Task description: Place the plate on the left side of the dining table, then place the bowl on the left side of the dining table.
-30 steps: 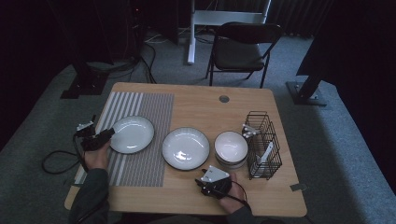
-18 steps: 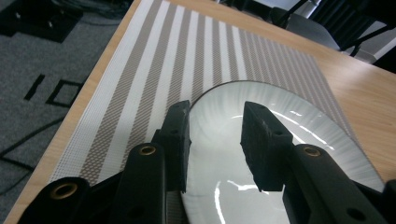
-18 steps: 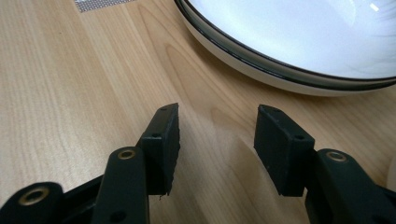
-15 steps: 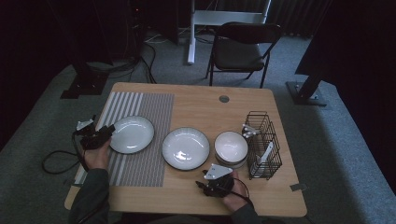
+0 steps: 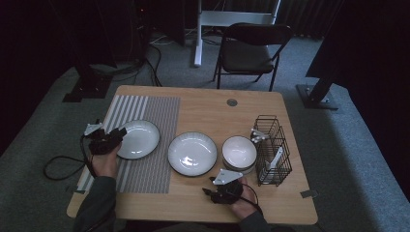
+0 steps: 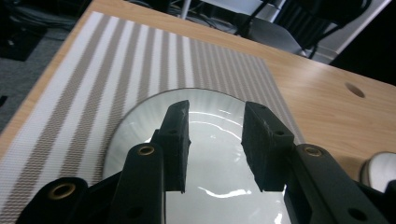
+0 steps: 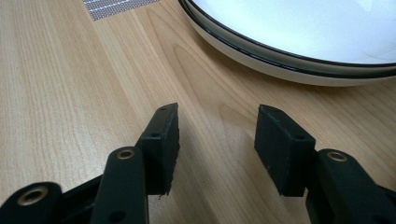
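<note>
Plate on the striped mat was what your left gripper had reached: it lay at the table's left, with the jaws over its near-left rim. In the left gripper view, your jaws stood parted, with nothing between them but the white plate beneath. Whether they touched it, you could not tell. The mat ran out past the plate on the left and far sides.

Just right of it, off the mat, sat a second plate on the bare table. Your right gripper rested near the front edge, just in front of that second plate and apart from it. In the right gripper view, its jaws were also wide and empty, low over the wood, with the plate's dark-edged rim ahead of them and a corner of the mat farther off.

Right of the second plate stood a bowl, and beside that a black wire rack with white pieces in it.
</note>
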### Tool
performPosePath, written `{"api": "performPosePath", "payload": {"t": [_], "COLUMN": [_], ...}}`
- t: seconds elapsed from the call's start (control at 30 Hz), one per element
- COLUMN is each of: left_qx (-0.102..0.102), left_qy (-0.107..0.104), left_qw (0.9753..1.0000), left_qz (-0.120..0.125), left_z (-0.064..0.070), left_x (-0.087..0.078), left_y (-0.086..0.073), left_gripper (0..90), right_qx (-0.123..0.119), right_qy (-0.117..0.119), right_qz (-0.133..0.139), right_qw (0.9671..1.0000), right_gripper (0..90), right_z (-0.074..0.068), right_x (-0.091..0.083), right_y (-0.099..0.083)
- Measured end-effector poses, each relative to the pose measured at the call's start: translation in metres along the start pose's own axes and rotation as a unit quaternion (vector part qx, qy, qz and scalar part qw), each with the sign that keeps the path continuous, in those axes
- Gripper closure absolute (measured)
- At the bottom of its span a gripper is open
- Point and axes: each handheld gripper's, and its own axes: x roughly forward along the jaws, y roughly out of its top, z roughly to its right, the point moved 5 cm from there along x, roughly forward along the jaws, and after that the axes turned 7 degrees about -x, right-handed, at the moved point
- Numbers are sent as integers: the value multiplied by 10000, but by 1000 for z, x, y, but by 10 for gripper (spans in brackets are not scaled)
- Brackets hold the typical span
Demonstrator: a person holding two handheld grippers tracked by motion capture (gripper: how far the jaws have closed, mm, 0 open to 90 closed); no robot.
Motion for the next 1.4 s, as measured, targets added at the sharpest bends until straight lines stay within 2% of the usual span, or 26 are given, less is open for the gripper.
{"api": "performPosePath", "payload": {"t": [0.5,0.7,1.4], "left_qx": [249,373,562], "left_qy": [-355,-495,-933], "left_qw": [9989,9979,9935], "left_qz": [-163,-190,-337], "left_z": [30,42,80], "left_x": [4,4,11], "left_y": [-8,-7,-17], "left_gripper": [612,609,605], "right_qx": [74,87,84], "right_qy": [3,5,-1], "right_qz": [-19,-22,-15], "right_qw": [10000,10000,10000], "right_gripper": [480,476,466], "right_z": [0,1,-1], "right_x": [0,0,0], "right_y": [0,0,-1]}}
